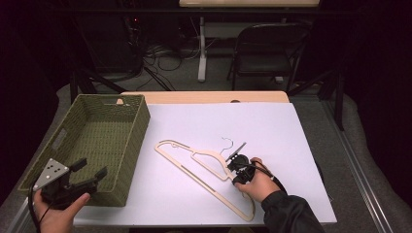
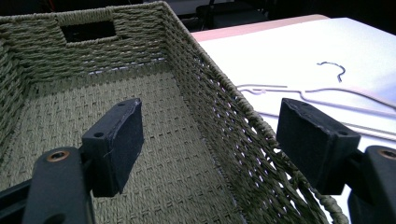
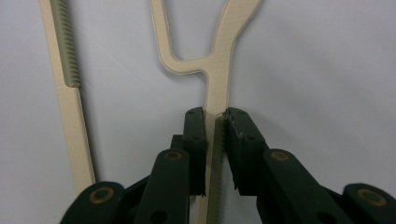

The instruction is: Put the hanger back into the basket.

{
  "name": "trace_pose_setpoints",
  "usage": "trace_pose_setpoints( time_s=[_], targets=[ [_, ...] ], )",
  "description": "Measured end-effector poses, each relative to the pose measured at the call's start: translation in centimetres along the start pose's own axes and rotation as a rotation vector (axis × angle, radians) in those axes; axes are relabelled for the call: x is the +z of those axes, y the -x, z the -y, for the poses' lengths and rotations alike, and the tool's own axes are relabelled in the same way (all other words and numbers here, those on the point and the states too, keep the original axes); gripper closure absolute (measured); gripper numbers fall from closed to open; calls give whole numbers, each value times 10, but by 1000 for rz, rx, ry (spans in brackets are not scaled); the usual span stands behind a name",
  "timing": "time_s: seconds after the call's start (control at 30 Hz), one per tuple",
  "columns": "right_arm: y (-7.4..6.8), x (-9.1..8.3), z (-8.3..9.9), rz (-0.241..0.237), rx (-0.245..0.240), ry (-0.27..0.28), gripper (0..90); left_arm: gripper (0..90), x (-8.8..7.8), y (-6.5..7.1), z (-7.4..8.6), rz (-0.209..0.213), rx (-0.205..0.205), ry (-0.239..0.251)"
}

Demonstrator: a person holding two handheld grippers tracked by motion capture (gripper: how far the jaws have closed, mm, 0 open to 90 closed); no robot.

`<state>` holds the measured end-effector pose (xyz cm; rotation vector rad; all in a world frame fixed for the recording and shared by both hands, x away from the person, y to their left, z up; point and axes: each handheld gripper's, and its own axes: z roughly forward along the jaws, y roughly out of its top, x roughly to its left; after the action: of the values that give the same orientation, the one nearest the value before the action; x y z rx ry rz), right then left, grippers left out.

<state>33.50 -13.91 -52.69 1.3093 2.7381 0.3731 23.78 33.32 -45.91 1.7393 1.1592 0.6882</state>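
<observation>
A white rectangular sheet (image 1: 204,126) covers most of the pale wooden tabletop (image 1: 204,97) and lies beneath both claws. A large olive-green woven rectangular basket (image 1: 124,145) stands on the sheet's edge, directly ahead of and below the left claw. In the left gripper view its woven floor lies between that claw's jaws, a cut-out handle slot (image 2: 88,30) shows in the far wall, and its near long wall runs up toward the right-hand jaw.

A cream plastic clothes hanger with a thin metal hook (image 1: 204,167) lies flat on the sheet, well apart from the left claw and right at the tips of the right claw. Its long bar runs toward the basket on one side of the right claw; its hook (image 1: 227,142) sits just beyond that claw.

The left claw (image 1: 92,169), black with a grey three-cornered plate on top, is held in a hand over the basket's near corner, jaws spread wide and grasping nothing.

The right claw (image 3: 215,116), held by a hand in a dark sleeve, is clenched on the hanger: the right gripper view shows both pads pressed against a narrow ridged strip of it.
</observation>
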Motion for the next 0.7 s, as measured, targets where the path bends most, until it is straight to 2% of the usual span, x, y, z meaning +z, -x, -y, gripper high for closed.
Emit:
trace_pose_setpoints(
  time_s=[0.1, 0.13, 0.3, 0.37, 0.4, 0.43, 0.47, 0.57, 0.6, 0.63, 0.67, 0.7],
  targets=[
    [1, -1, 0, 3, 24, -6, 798, 234, 0, 0, 0, 0, -1, 3],
    [1, 1, 0, -4, 40, 16, 799, 234, 0, 0, 0, 0, -1, 4],
    [-2, 0, 0, 31, 41, 6, 803, 234, 0, 0, 0, 0, 0, 4],
    [-2, -1, 2, 20, 41, 17, 804, 235, 0, 0, 0, 0, 0, 4],
    [-2, 2, 4, 21, 50, 66, 804, 235, 0, 0, 0, 2, -1, 4],
    [-3, 8, 6, 12, 57, 161, 804, 236, 0, 1, 0, 3, 0, 3],
    [-2, -3, 4, 23, 23, 26, 804, 237, 0, 1, 0, 3, 2, 3],
    [-3, -4, 8, 33, -36, 60, 804, 238, 1, 2, -1, 4, 3, 3],
    [-4, -5, 9, 50, -48, 43, 803, 239, 1, 3, -1, 9, 8, 3],
    [-5, -6, 10, 60, -73, 50, 803, 239, 1, 4, -2, 9, 9, 4],
    [-5, -6, 10, 60, -73, 50, 803, 239, 1, 4, -2, 9, 9, 4],
    [-6, -8, 14, 65, -104, 67, 803, 239, 1, 6, -3, 16, 17, 4]
  ],
)
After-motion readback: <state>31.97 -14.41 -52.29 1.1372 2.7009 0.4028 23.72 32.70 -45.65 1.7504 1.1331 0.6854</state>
